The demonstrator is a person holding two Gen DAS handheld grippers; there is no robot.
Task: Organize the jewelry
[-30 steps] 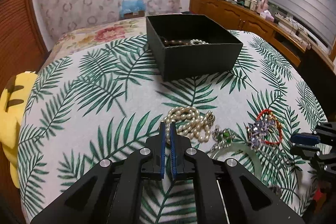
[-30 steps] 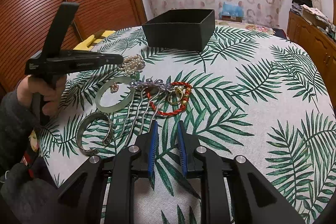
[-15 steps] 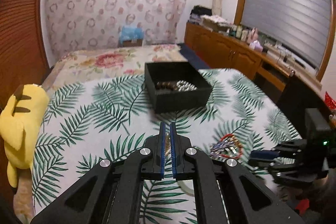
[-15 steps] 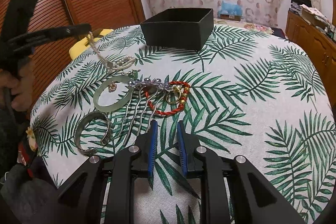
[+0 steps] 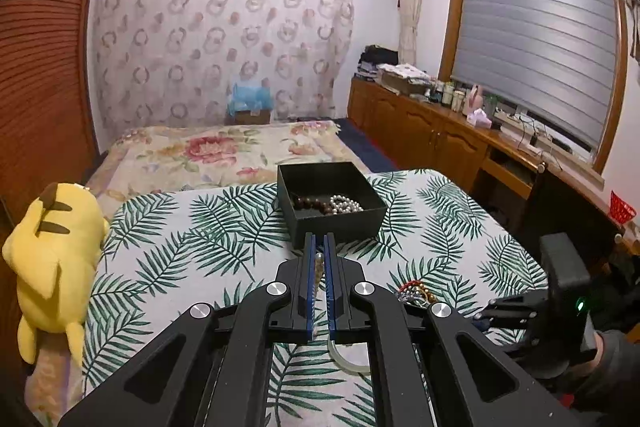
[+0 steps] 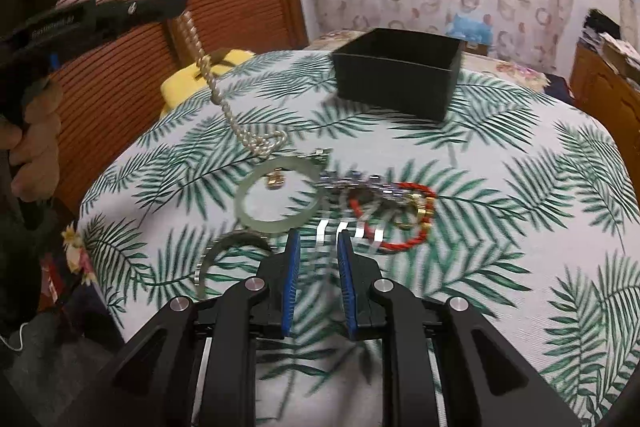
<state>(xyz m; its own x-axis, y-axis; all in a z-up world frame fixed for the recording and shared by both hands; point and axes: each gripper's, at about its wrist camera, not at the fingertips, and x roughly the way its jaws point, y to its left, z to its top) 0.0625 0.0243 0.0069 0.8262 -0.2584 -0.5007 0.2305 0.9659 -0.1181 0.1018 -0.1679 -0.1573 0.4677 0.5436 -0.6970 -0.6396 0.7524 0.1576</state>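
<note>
My left gripper [image 5: 319,247] is shut on a pearl necklace [image 5: 319,269] and holds it high above the table. In the right wrist view the left gripper [image 6: 176,3] shows at upper left, and the pearl necklace [image 6: 224,103] hangs from it with its lower end near the cloth. The black box [image 5: 332,203] [image 6: 398,71] stands beyond, holding brown beads and pearls. My right gripper [image 6: 318,247] is open, low over the silver hair comb [image 6: 352,187], beside the jade bangle [image 6: 276,199] and red cord bracelet [image 6: 396,219].
A silver cuff [image 6: 224,255] lies at the table's near left edge. A yellow plush toy [image 5: 52,255] sits off the left side. The palm-leaf tablecloth [image 6: 520,187] covers the table. A bed [image 5: 216,151] and wooden cabinets [image 5: 432,131] lie beyond.
My left gripper has risen with the pearl necklace, pulling it up off the cloth. My right gripper has moved forward toward the hair comb and stayed open.
</note>
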